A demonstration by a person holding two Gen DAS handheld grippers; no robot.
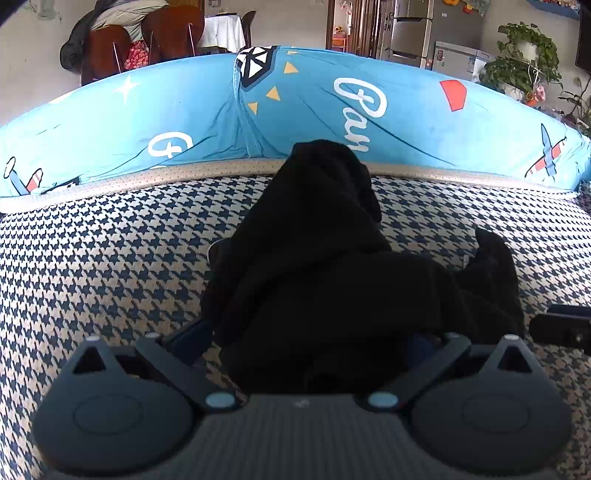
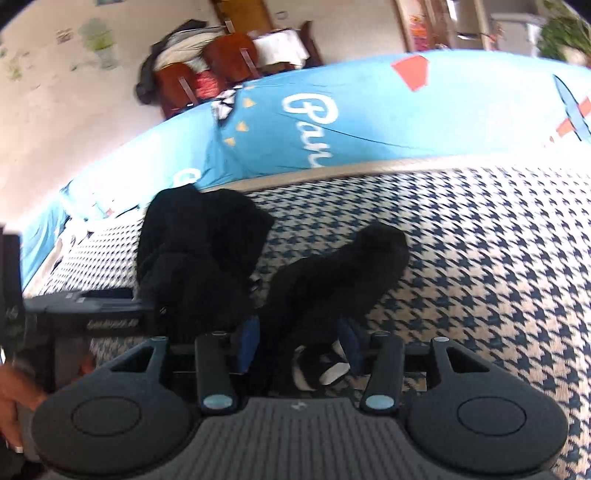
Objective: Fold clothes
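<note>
Houndstooth-covered cushion (image 1: pixel 110 258) fronts a blue printed backrest (image 1: pixel 406 110); wooden chairs (image 1: pixel 173 33) stand behind. Crumpled black garment (image 1: pixel 332 277) lies mid-cushion, between the spread left gripper (image 1: pixel 314 343); right gripper (image 2: pixel 295 343) half-released around it.

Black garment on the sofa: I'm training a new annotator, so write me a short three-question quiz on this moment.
1. True or false: the black garment lies on a houndstooth-patterned seat.
2. The cover on the backrest behind the seat is: A plain red; B blue with cartoon prints and white lettering; C grey stripes.
3. Fill in: in the right wrist view, the cloth between the fingers of the right gripper is coloured ____.

Key: 1 true; 2 B; 3 black.
</note>
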